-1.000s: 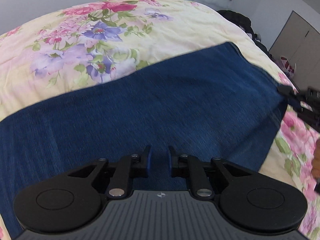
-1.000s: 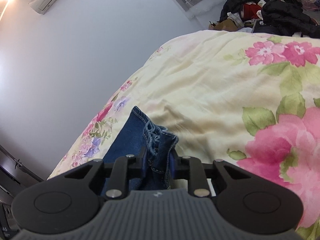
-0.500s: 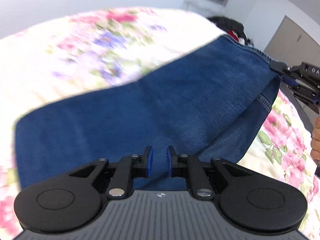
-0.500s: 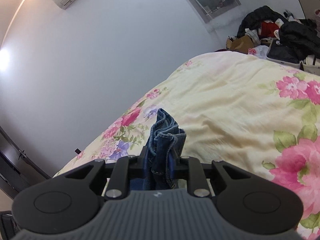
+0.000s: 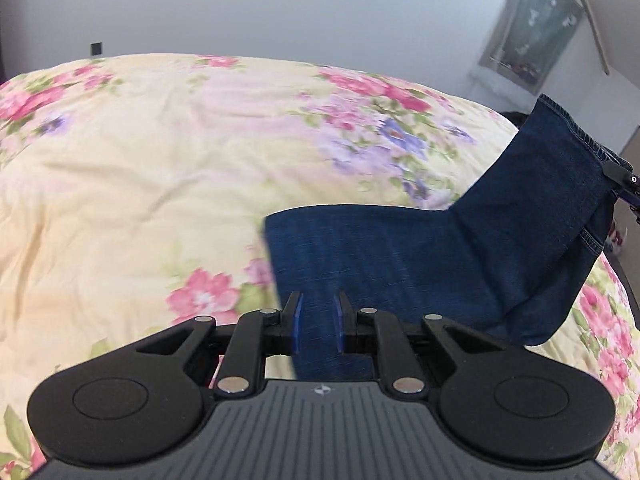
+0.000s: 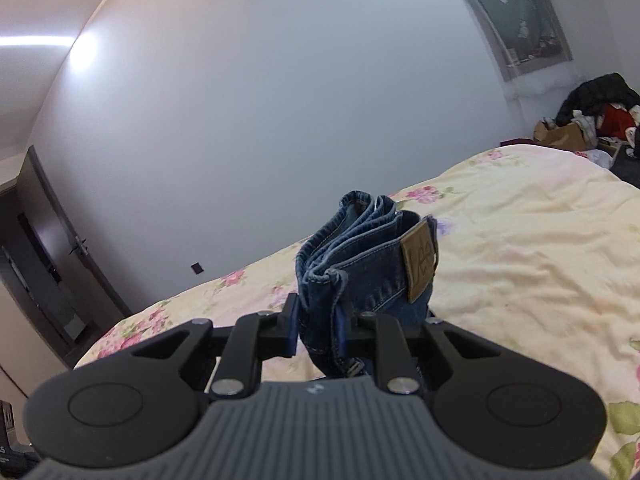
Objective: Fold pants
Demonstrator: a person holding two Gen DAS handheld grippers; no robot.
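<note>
Between the right gripper (image 6: 318, 330) fingers, the bunched jeans (image 6: 368, 268) waistband is sitting clamped; left gripper (image 5: 318, 326) fingers are pinching the jeans too. Thick layers are risking slippage, skewing the fold on the bed (image 5: 140, 184).

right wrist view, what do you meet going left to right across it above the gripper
dark door → wall socket → bunched jeans waistband in the right hand-held gripper → brown leather label → floral bedspread → pile of clothes
</note>
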